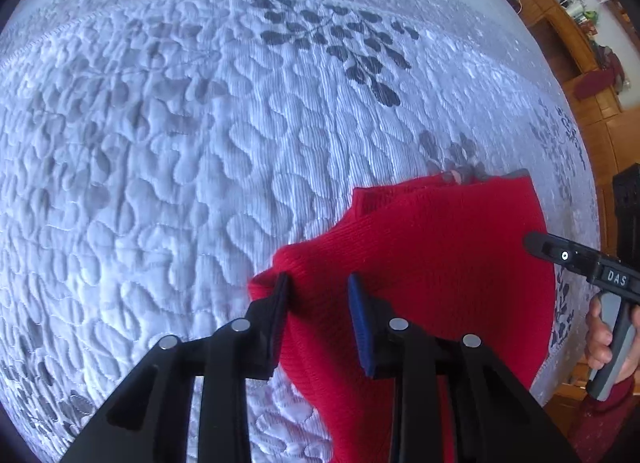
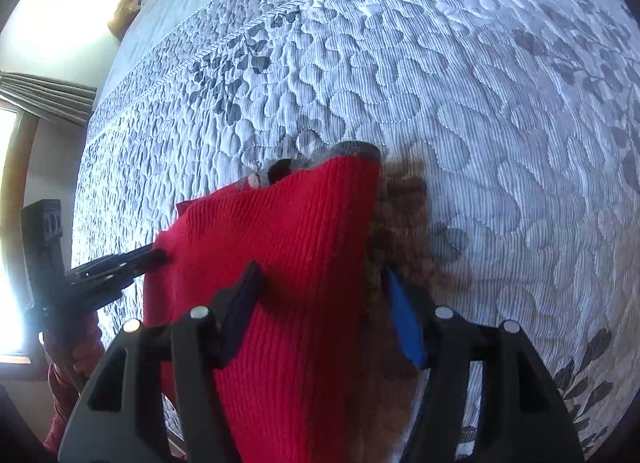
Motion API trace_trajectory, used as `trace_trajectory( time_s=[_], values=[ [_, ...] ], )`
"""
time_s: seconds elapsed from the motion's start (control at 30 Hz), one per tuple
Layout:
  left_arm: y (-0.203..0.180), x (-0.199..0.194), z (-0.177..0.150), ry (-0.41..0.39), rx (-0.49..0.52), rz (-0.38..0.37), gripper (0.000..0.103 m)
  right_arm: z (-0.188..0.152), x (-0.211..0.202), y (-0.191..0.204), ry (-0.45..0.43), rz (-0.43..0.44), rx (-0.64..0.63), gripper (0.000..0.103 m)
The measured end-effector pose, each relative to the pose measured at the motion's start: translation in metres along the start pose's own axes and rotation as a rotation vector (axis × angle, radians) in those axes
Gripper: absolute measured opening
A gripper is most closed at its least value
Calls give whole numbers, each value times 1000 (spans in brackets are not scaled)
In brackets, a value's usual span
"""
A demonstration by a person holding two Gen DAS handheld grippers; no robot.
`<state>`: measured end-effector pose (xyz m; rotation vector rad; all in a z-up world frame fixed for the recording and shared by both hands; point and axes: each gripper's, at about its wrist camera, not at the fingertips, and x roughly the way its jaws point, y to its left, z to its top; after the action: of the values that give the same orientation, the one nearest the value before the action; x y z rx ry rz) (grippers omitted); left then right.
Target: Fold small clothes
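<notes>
**Red knit garment laid down, grips released**

Red knit garment (image 1: 420, 263) lies on the quilted bed (image 1: 160, 163). Left hand-held gripper (image 1: 318, 287) narrowly parted, right hand-held gripper (image 2: 320, 275) wider; cloth between both, unpressed. Judged next: regrasp an edge, fold across.

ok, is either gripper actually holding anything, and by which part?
Looks like nothing is clamped: the red sweater sits between the open jaws of the left gripper and the right gripper, at its near edge.

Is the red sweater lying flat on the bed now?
No. The red sweater hangs bunched between both tongs, above the quilt.
</notes>
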<state>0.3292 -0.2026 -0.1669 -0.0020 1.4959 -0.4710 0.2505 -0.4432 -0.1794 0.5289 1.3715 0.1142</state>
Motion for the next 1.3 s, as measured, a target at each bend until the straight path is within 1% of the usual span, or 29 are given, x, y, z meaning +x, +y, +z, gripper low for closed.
trace_trajectory(
  time_s=[0.07, 0.13, 0.17, 0.2, 0.27, 0.3, 0.4, 0.5, 0.53, 0.57, 0.6, 0.63, 0.67, 0.7, 0.73, 0.77, 0.83, 0.9, 0.93, 0.97, 1.0, 1.07, 1.13, 1.17, 1.2, 1.3],
  values=[
    [4, 3, 2, 0, -23, -18, 8, 1, 2, -1, 6, 1, 6, 62],
    [11, -2, 0, -19, -67, -46, 7, 3, 4, -4, 13, 11, 15, 62],
    [14, -8, -4, -53, -92, -41, 6, 3, 3, -4, 8, 14, 17, 62],
    [17, -18, -11, -105, -106, -24, 6, 3, 3, -4, 4, 17, 16, 62],
    [18, -29, -23, -181, -114, 17, 6, 2, 3, -6, -2, 28, 20, 62],
    [20, -29, -33, -195, -121, 40, 6, 2, 5, -6, -1, 38, 21, 62],
    [31, -9, -40, -154, -141, 46, 7, 3, 12, -4, 13, 24, 6, 64],
    [32, -9, -33, -155, -122, 29, 7, 4, 13, -1, 16, 9, 0, 64],
    [30, -16, -29, -155, -118, 21, 9, 4, 11, -1, 16, 8, -1, 64],
    [30, -22, -27, -161, -121, 19, 14, 4, 10, 0, 15, 6, -2, 64],
    [31, -31, -27, -184, -130, 32, 16, 4, 6, 1, 7, 2, -6, 64],
    [31, -45, -28, -230, -140, 74, 20, 3, 2, 1, -2, -12, -6, 63],
    [31, -55, -32, -261, -140, 86, 25, 1, -5, 3, -20, -42, -7, 63],
    [30, -64, -33, -286, -136, 78, 27, -3, -18, 9, -65, -82, -36, 63],
    [25, -71, -35, -295, -124, 40, 27, -7, -26, 14, -91, -98, -64, 63],
    [17, -72, -35, -282, -104, 4, 27, -11, -32, 19, -102, -97, -84, 63],
    [-5, -67, -36, -229, -49, -68, 27, -24, -41, 34, -85, -11, -121, 63],
    [-31, -51, -33, -172, 12, -96, 28, -37, -42, 48, -51, 42, -171, 62],
    [-41, -43, -35, -160, 30, -86, 29, -44, -40, 56, -35, 51, -204, 62],
    [-49, -36, -36, -151, 49, -59, 29, -47, -38, 60, -26, 54, -221, 62],
    [-53, -31, -39, -147, 55, -41, 29, -52, -32, 64, -4, 47, -241, 62],
    [-58, -7, -37, -101, 70, -11, 29, -52, -22, 62, 11, 23, -249, 62],
    [-57, 14, -37, -73, 76, 26, 31, -47, -9, 51, 32, 50, -196, 61],
    [-58, 19, -37, -81, 99, 45, 31, -46, -4, 46, 34, 65, -181, 59],
    [-60, 19, -38, -80, 97, 71, 31, -43, 1, 42, 38, 66, -162, 58],
    [-61, 11, -38, -78, 79, 66, 31, -42, -2, 37, 24, 98, -112, 56]
  ],
)
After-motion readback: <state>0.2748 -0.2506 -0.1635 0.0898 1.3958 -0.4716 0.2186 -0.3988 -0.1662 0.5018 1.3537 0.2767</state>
